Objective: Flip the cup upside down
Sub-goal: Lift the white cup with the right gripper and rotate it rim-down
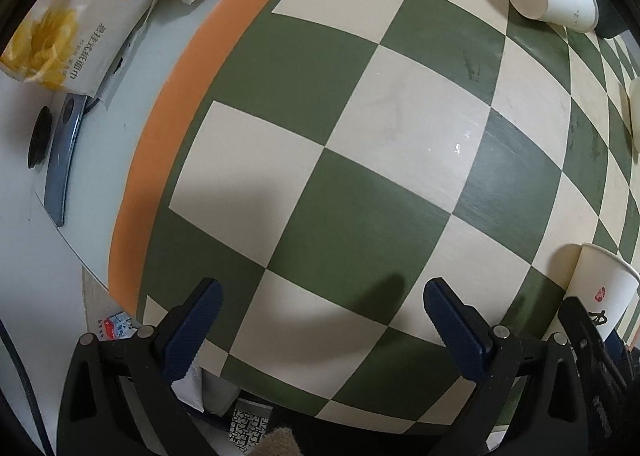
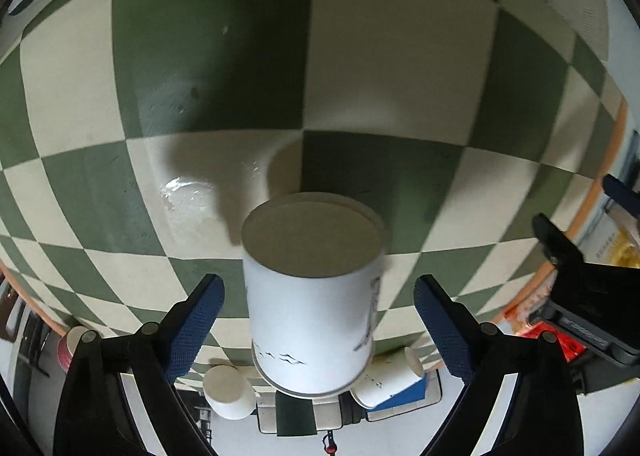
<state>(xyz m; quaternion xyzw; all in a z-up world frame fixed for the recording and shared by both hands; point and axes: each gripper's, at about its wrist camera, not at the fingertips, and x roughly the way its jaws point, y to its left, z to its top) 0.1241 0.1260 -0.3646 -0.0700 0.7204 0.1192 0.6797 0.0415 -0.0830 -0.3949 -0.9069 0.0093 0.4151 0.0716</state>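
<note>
Cup between spread right gripper fingers, untouched; left gripper spread, empty.

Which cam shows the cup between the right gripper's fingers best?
Right wrist view: the cup fills the centre, flat base toward the camera, between the open fingers of the right gripper. The left wrist view catches only a slice of what looks like the same cup at its right edge.

My left gripper sits low in the frame, jaws spread wide. My right gripper does likewise, its blue pads touching nothing.
</note>
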